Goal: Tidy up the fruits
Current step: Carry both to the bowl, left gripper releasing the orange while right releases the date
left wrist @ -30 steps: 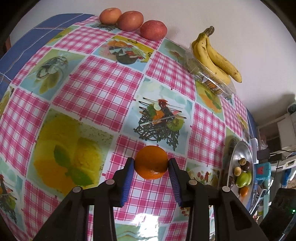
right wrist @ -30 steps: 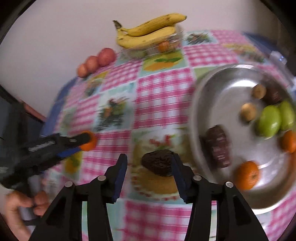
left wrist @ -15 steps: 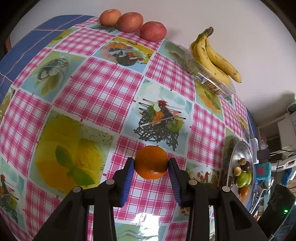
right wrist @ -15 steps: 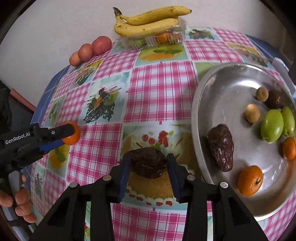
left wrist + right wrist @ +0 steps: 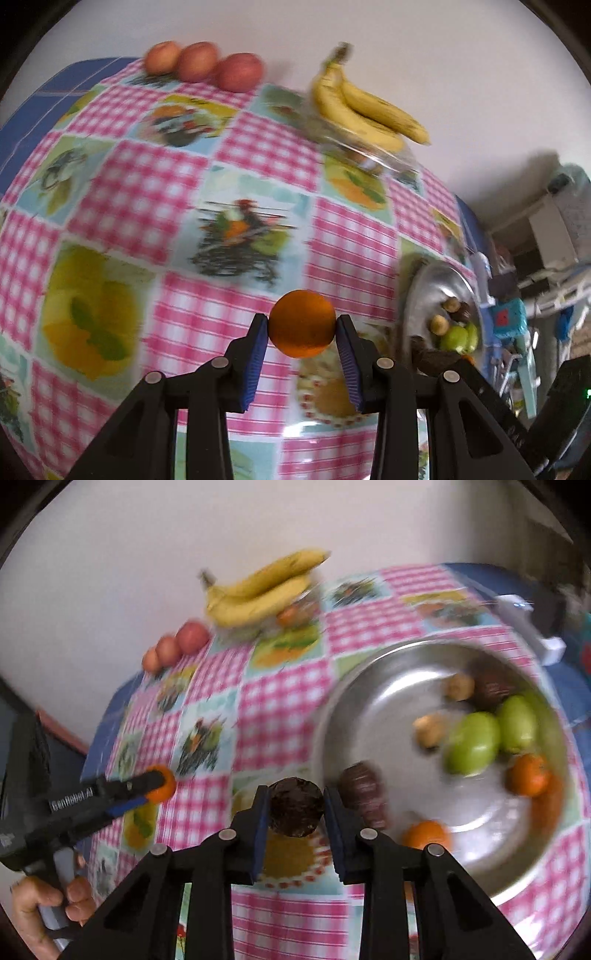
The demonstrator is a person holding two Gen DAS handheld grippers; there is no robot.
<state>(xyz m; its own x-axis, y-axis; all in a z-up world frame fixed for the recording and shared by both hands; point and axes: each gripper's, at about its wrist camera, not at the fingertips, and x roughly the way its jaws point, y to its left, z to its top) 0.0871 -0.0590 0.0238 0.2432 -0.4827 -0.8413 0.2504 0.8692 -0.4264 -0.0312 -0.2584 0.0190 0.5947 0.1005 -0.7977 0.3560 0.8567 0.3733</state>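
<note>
Both tongs grip fruit: my left gripper (image 5: 302, 329) clamps an orange (image 5: 302, 323), my right gripper (image 5: 294, 805) a dark fruit (image 5: 295, 806). I judge both are bound for the steel bowl (image 5: 373, 716), where like fruit sits.

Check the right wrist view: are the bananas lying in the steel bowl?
No, the bananas lie on a clear container by the wall, apart from the steel bowl.

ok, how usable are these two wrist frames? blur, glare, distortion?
Left wrist: tablecloth and bananas motion-smeared, held orange and left gripper crisp; small glare patch near the bottom edge. Right wrist: metal tray and its fruit smeared, glare on the tray floor, dark fruit in the right gripper sharp. Both: heavy fisheye bowing, dark corner vignette.
</note>
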